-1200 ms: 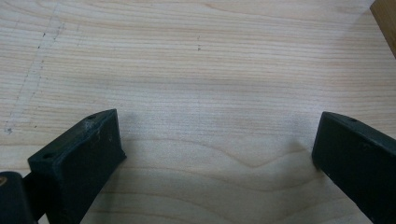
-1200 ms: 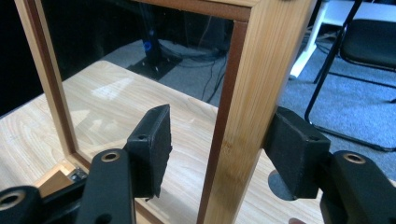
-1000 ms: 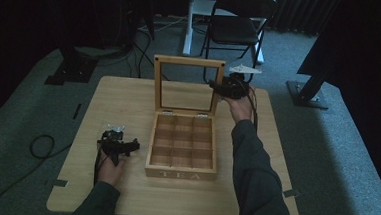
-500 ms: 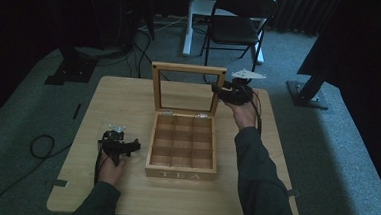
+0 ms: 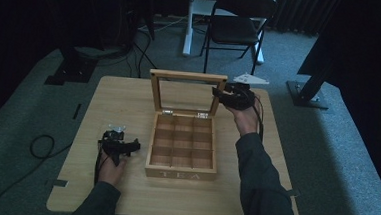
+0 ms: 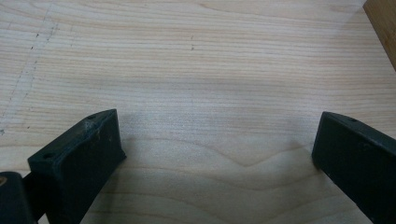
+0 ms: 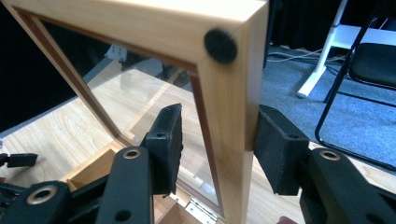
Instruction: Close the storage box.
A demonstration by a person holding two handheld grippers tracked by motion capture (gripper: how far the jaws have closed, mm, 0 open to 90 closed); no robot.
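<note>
The right gripper (image 7: 217,154) has just been closing, and its two black jaws now clamp the right-hand rail of the lid (image 7: 229,116), one pad on the glass side and one on the outer edge. In the high view the right gripper (image 5: 218,95) sits at the lid's (image 5: 188,76) upper right corner, held from behind by the right hand (image 5: 246,118). The lid is a pale wooden frame around a clear pane, standing upright on two small metal hinges, with a round dark pad at its corner. It belongs to the tea box (image 5: 181,175), a light wooden case split into square compartments, lettered "TEA" on its front wall, at the middle of the table (image 5: 124,96). The left gripper (image 5: 121,146) rests on the table just left of the box, jaws wide apart over bare wood (image 6: 215,135).
</note>
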